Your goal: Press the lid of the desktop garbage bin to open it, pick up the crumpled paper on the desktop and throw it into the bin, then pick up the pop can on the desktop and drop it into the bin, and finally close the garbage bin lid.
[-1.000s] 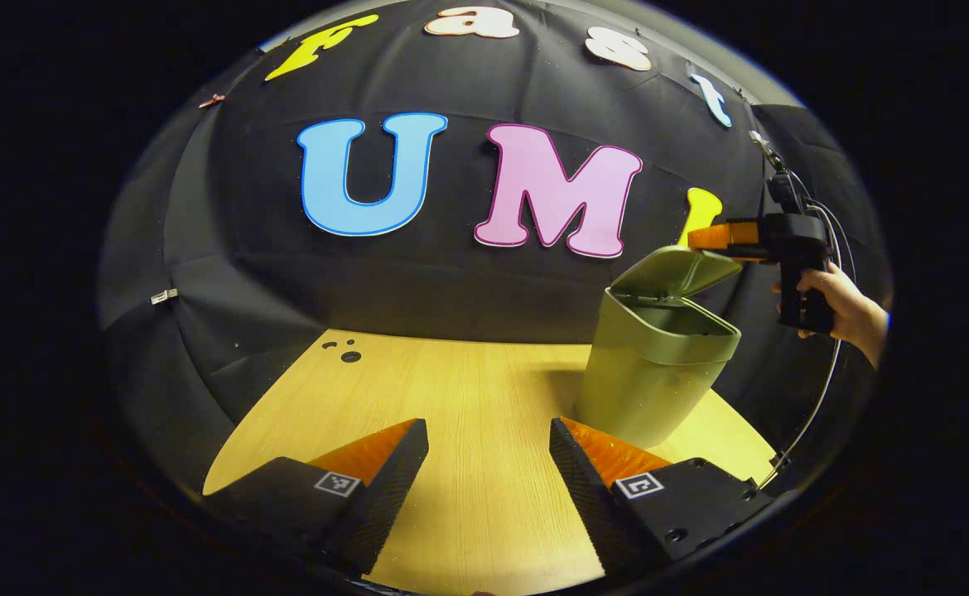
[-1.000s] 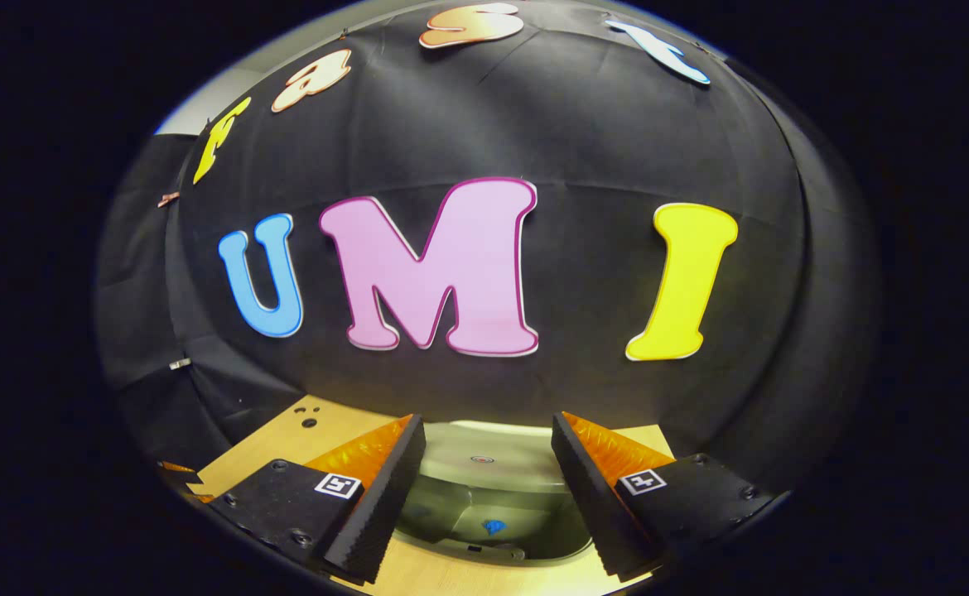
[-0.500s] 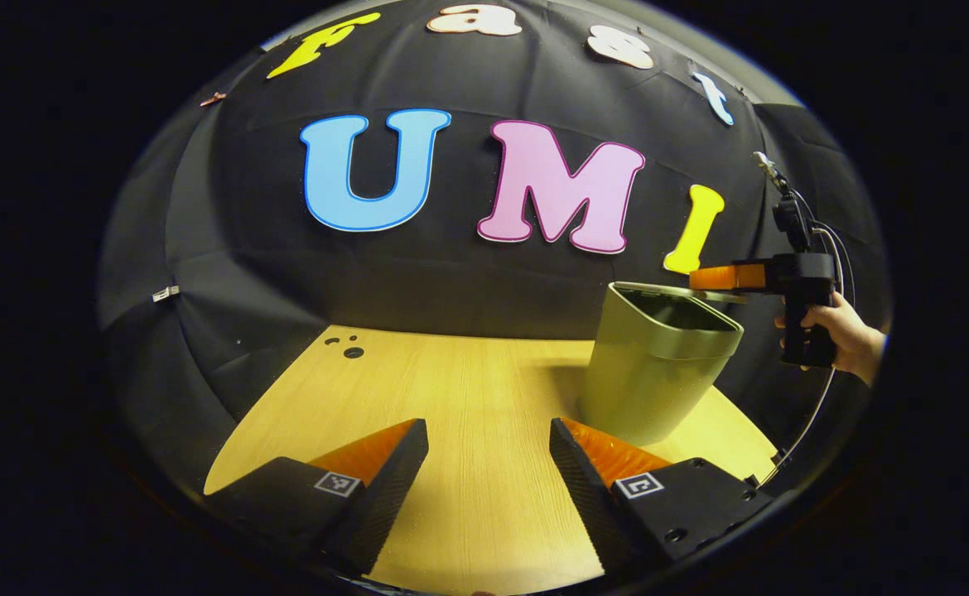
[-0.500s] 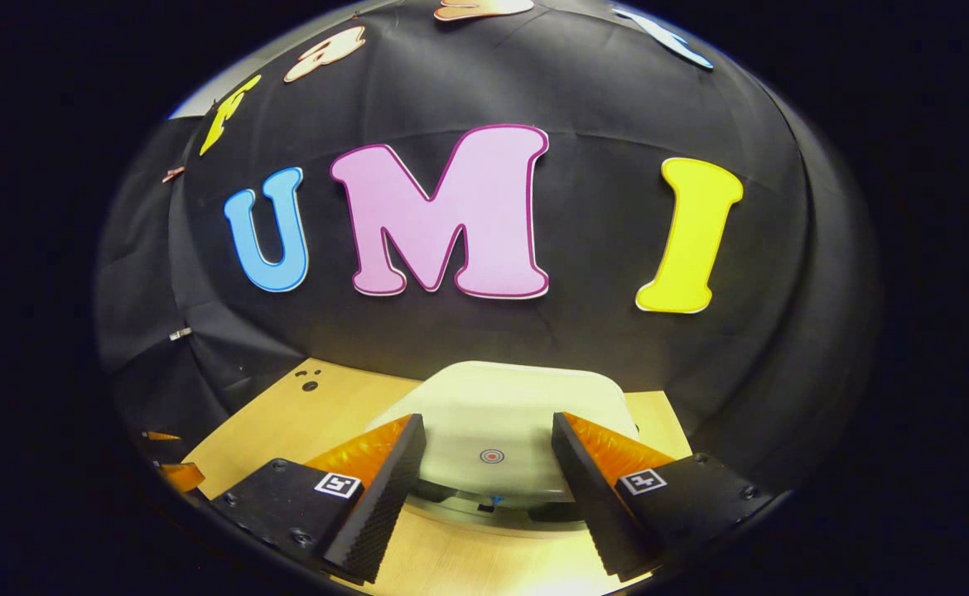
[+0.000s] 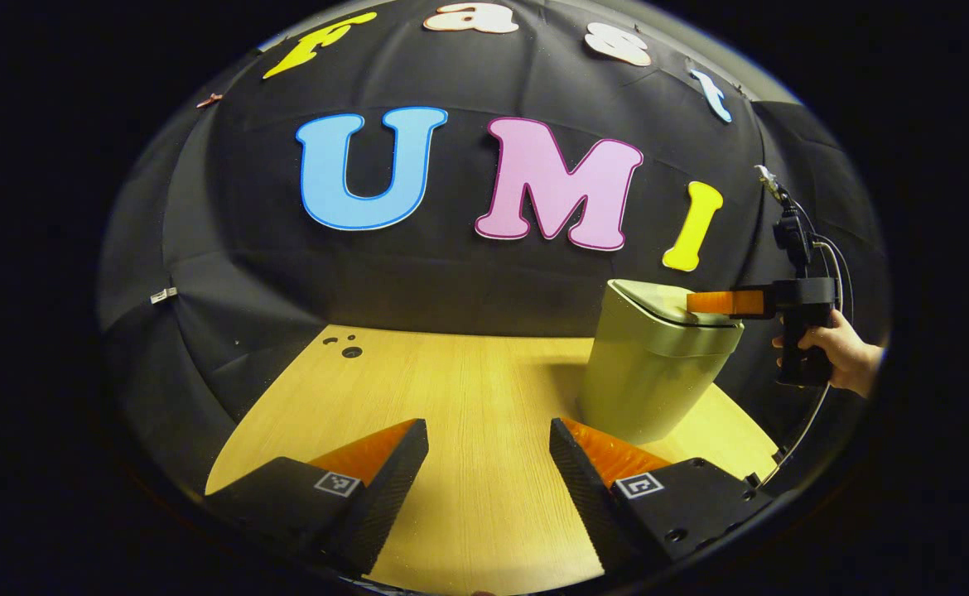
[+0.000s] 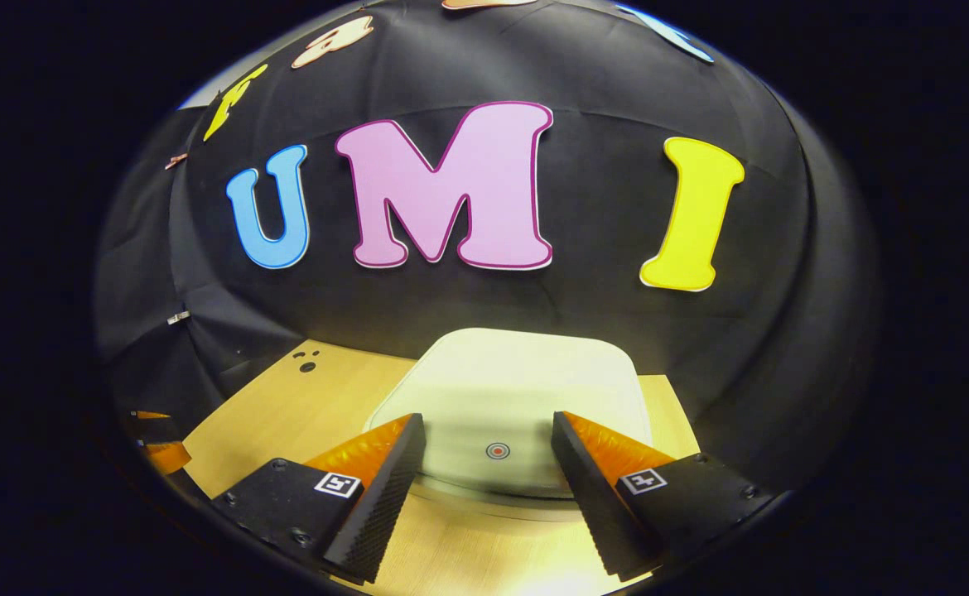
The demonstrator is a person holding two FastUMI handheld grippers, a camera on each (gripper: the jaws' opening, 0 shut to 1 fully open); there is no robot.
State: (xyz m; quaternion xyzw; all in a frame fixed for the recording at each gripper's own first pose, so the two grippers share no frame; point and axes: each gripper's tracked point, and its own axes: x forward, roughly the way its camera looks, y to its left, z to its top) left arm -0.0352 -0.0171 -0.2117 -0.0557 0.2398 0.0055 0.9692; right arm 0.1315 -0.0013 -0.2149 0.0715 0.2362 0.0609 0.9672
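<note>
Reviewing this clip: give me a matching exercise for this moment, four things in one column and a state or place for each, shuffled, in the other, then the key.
Things:
1. bin lid
2. left tool
3. right tool
4. red dot

States or places:
A. open, over bare tabletop
B. down on the bin
C. on the lid's near part, between two fingers
D. open, fingers above the lid

Pairs: 1-B, 2-A, 3-D, 4-C
</note>
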